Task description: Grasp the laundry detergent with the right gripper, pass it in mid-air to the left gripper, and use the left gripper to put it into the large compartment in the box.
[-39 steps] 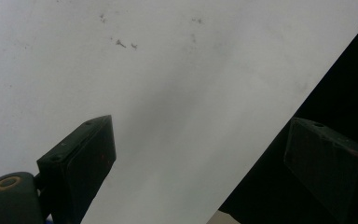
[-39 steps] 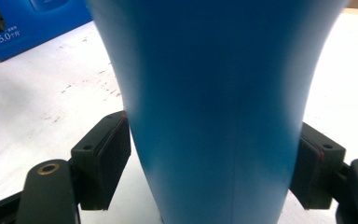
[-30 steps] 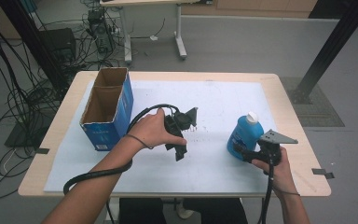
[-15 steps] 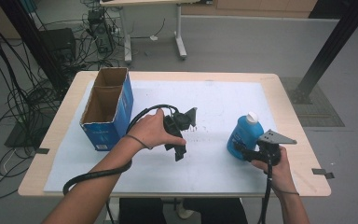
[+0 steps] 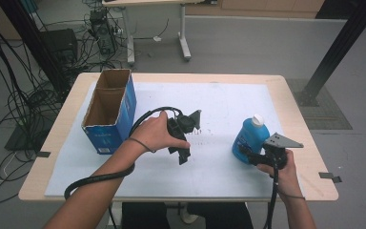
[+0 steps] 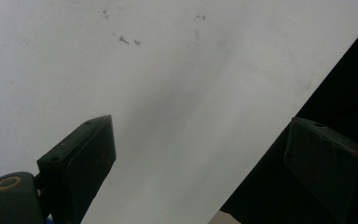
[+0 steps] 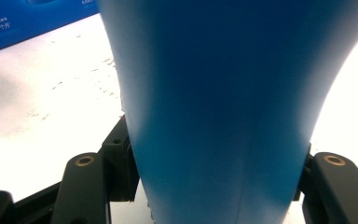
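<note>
A blue bottle [image 5: 250,136] with a white cap stands upright on the white sheet at the right. My right gripper [image 5: 248,153] reaches it from the near side. In the right gripper view the bottle [image 7: 214,93] sits between the two jaws, which have just been closing, and the pads press on both its sides. My left gripper [image 5: 183,155] hovers over the middle of the sheet, held in a hand. Its jaws stand wide apart in the left gripper view [image 6: 200,158], with nothing between them but bare sheet.
An open blue cardboard box [image 5: 109,112] stands at the left of the wooden table [image 5: 295,114]. The white sheet [image 5: 228,100] covers most of the tabletop. Cables trail from both grippers over the near edge.
</note>
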`<move>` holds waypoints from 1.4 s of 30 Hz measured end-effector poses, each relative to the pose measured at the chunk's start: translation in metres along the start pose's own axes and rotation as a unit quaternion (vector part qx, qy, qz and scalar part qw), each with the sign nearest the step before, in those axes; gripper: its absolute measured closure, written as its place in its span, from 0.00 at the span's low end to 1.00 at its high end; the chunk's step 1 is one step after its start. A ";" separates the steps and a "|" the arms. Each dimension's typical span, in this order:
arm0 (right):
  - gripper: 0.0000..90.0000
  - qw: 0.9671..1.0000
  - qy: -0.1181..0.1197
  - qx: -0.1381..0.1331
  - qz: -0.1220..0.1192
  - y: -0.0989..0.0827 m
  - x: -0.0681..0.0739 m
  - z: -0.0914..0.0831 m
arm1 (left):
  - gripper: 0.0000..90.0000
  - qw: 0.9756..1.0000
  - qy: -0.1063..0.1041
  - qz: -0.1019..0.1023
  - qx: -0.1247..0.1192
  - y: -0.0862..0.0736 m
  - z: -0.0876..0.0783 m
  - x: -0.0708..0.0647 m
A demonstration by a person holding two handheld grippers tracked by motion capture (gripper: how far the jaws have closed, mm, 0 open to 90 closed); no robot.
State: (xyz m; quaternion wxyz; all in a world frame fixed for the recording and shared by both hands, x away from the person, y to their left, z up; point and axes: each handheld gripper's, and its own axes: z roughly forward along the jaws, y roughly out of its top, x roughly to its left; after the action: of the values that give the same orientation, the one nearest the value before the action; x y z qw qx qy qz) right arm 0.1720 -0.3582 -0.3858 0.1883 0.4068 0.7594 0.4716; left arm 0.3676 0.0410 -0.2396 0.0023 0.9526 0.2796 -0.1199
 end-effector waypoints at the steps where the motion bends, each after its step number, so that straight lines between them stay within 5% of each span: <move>1: 0.44 1.000 0.000 0.000 0.000 0.000 0.000 0.000 | 0.10 1.000 0.000 0.000 0.000 0.000 0.000 0.000; 42: 0.45 1.000 0.001 -0.005 -0.003 -0.002 0.000 0.000 | 0.10 1.000 0.001 -0.001 -0.007 -0.006 -0.008 0.002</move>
State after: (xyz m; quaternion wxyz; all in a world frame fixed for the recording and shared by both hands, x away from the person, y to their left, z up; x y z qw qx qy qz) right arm 0.1710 -0.3592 -0.3878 0.1908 0.4034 0.7584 0.4750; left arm 0.3676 0.0476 -0.2315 0.0085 0.9523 0.2818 -0.1166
